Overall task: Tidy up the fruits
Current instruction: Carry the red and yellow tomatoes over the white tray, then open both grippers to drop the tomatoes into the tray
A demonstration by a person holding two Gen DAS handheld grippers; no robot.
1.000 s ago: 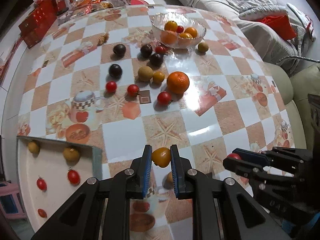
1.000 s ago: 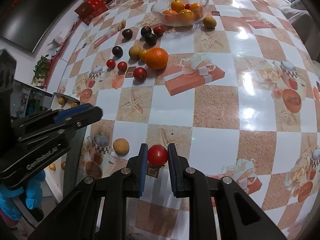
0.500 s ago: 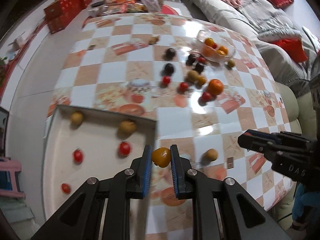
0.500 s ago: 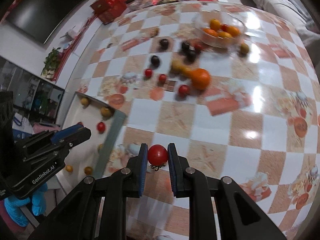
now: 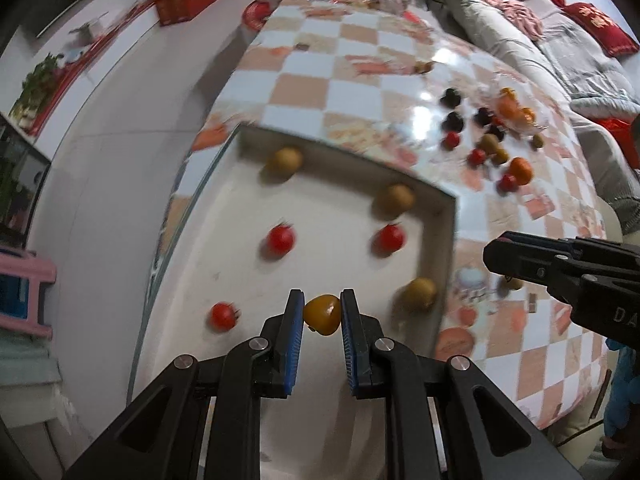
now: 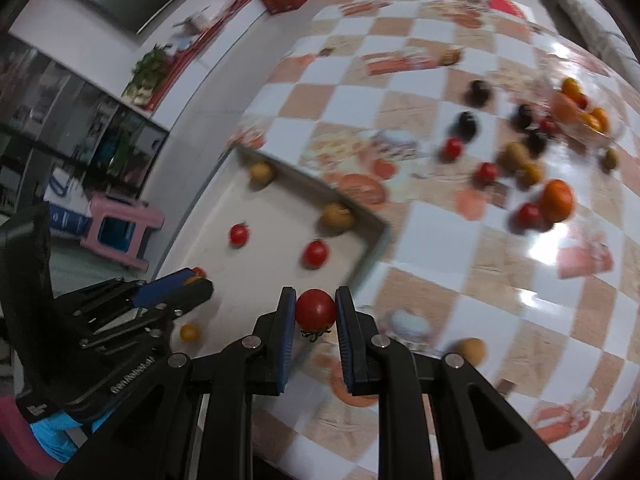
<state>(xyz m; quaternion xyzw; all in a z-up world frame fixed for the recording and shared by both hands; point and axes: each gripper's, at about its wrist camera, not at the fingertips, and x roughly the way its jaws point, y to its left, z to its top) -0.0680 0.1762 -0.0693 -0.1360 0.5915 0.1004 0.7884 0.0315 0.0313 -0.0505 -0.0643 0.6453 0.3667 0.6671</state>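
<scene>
Above a shallow white rectangular tray (image 5: 248, 272) set at the edge of a table covered in a glossy orange-and-white checked cloth (image 5: 360, 92), the left gripper (image 5: 321, 316) clamps a small yellow-orange tomato (image 5: 322, 313) between its blue-padded fingers (image 5: 295, 332), the fruit hanging over the tray's near part. Beside it, toward the tray's right wall, the right gripper (image 6: 315, 312) pinches a round red cherry tomato (image 6: 315, 307) with a dark stem, poised over the tray's right corner where the wall meets the cloth. Both tools are closed narrowly on their fruit.

Inside the tray lie three red cherry tomatoes (image 5: 281, 239) and three dull yellow-brown round fruits (image 5: 285, 160): two of the brown ones sit against the far wall, the third against the right wall close to the left gripper. The right wrist view also shows a small orange fruit (image 6: 189, 332) in the tray's near part, under the left gripper's body.

Beyond the tray's far right corner, well apart from it, loose fruit is scattered on the cloth: dark purple round ones (image 6: 479, 90), red tomatoes, yellowish ones and a large orange mandarin (image 6: 557, 199). Farther still from the tray stands a clear glass bowl (image 6: 580, 110) holding orange fruit, blurred in both views
</scene>
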